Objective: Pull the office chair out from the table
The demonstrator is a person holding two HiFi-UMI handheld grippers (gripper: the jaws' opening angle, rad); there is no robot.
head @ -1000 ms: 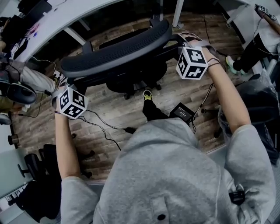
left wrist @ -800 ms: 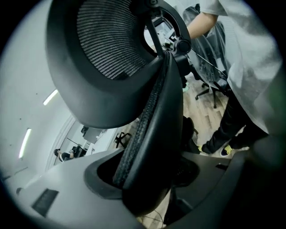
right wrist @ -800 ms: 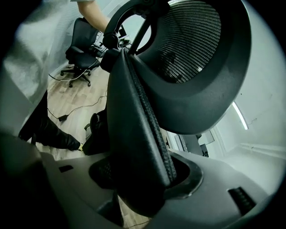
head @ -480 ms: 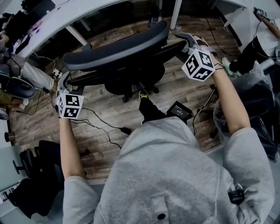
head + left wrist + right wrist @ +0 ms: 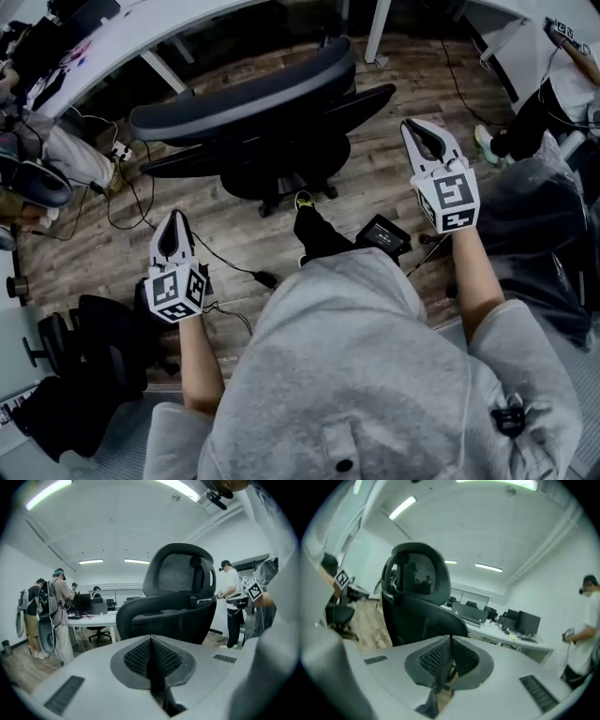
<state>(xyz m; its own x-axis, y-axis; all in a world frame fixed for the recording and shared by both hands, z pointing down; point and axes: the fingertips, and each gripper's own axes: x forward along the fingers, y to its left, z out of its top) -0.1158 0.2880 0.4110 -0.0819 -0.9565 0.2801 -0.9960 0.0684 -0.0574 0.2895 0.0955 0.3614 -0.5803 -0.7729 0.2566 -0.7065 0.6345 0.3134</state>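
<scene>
The black office chair (image 5: 244, 98) stands on the wood floor, out from under the white table (image 5: 141, 33). Neither gripper touches it. My left gripper (image 5: 174, 217) is low on the left, well back from the chair's left armrest, shut with nothing in it. Right of the chair's right armrest, my right gripper (image 5: 415, 127) has its jaws closing, pads all but touching and nothing between them. The left gripper view looks over the shut left gripper (image 5: 151, 639) at the chair (image 5: 178, 597). In the right gripper view the chair (image 5: 417, 602) is beyond the right gripper (image 5: 450, 638).
Cables (image 5: 225, 272) and a black box (image 5: 382, 237) lie on the floor behind the chair, by my shoe (image 5: 304, 201). Another black chair (image 5: 94, 347) sits low on the left. A person (image 5: 553, 94) stands far right, another person (image 5: 37, 169) far left. A plastic-covered bundle (image 5: 544, 225) is right.
Both grippers came off the chair's armrests and drew back toward me, rolling so their marker cubes face up. Their jaws opened, then closed. The chair swung slightly.
</scene>
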